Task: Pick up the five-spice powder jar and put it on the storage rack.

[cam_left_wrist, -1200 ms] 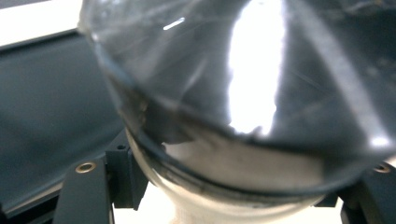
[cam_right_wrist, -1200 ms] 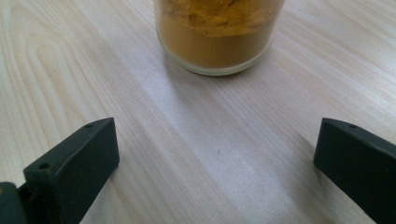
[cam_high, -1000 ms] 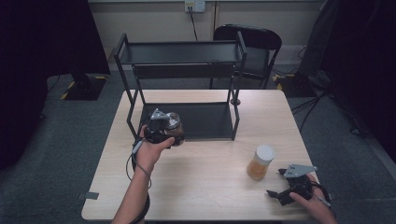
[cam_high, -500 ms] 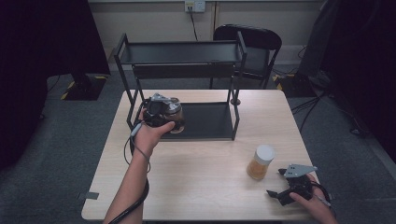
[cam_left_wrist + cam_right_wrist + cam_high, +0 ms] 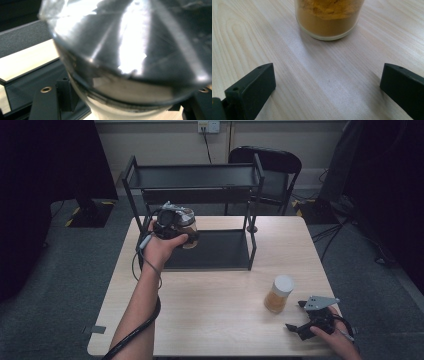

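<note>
The left claw [image 5: 182,231] is clenched on a glass jar [image 5: 186,226] with brown content; in the high view the jar is held in the air in front of the black shelf rack [image 5: 195,175], above the left part of its lower shelf [image 5: 220,250]. In the left gripper view the jar [image 5: 130,57] is very close to the camera, shiny and blurred, so what is inside cannot be read there.

A second jar [image 5: 279,294] with a white lid stands upright on the tabletop [image 5: 210,305], near the right front. It holds an orange-yellow powder [image 5: 329,15], which reaches high in the glass.

The lower shelf of the rack is bare and dark, with free place to the right of the held jar. The upper shelf is just above and behind the jar. The rack's right front post [image 5: 253,220] stands well apart from the left hand [image 5: 161,247]. Between the rack and the front edge the tabletop is open.

The left forearm comes from the bottom edge and stretches forward to the rack. The right hand [image 5: 340,340] rests low at the front right corner, and the right claw [image 5: 327,87] is released, its jaws wide apart on both sides of bare wood, pointing at the powder jar but not touching it.
</note>
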The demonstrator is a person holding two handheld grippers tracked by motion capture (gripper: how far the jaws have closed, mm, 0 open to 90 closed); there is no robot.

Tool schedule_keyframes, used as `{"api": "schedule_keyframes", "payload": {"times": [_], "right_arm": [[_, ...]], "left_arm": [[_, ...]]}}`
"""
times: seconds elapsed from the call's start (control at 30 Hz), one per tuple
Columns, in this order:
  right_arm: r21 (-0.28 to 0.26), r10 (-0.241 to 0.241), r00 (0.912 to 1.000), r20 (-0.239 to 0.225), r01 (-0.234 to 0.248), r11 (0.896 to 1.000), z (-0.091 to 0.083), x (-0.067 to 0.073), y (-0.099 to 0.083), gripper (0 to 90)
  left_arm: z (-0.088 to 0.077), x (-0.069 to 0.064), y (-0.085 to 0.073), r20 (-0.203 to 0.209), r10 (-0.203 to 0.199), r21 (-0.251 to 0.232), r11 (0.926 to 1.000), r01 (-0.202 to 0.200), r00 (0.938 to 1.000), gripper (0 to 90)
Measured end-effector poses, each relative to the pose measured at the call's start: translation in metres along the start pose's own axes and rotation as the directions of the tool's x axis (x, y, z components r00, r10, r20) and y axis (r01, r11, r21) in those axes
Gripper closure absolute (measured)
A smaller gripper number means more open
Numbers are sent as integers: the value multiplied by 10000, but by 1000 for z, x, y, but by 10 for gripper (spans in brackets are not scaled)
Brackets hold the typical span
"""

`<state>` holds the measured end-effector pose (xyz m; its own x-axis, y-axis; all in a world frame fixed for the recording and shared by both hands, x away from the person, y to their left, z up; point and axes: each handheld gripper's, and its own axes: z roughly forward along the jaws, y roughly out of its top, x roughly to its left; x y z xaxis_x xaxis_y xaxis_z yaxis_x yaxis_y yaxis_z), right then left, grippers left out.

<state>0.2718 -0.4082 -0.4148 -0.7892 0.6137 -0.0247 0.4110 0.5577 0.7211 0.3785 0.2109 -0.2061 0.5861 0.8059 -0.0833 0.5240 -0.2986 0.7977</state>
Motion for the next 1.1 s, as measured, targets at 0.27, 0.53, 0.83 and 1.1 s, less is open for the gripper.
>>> {"api": "schedule_keyframes", "payload": {"times": [0.27,0.53,0.83,1.1], "right_arm": [[15,2,10000,-3,-2,10000,0,0,0,0],[17,3,10000,-3,-3,10000,0,0,0,0],[19,-22,10000,-5,22,10000,0,0,0,0],[29,-4,10000,-9,4,10000,0,0,0,0]], "left_arm": [[-8,-1,18,-120,65,-50,10000,-65,9999,310],[-17,-3,33,-227,147,-86,9999,-149,9996,310],[-30,-6,56,-312,225,-222,9995,-232,9993,310],[-35,-6,70,-261,176,-205,9996,-181,9995,310]]}}
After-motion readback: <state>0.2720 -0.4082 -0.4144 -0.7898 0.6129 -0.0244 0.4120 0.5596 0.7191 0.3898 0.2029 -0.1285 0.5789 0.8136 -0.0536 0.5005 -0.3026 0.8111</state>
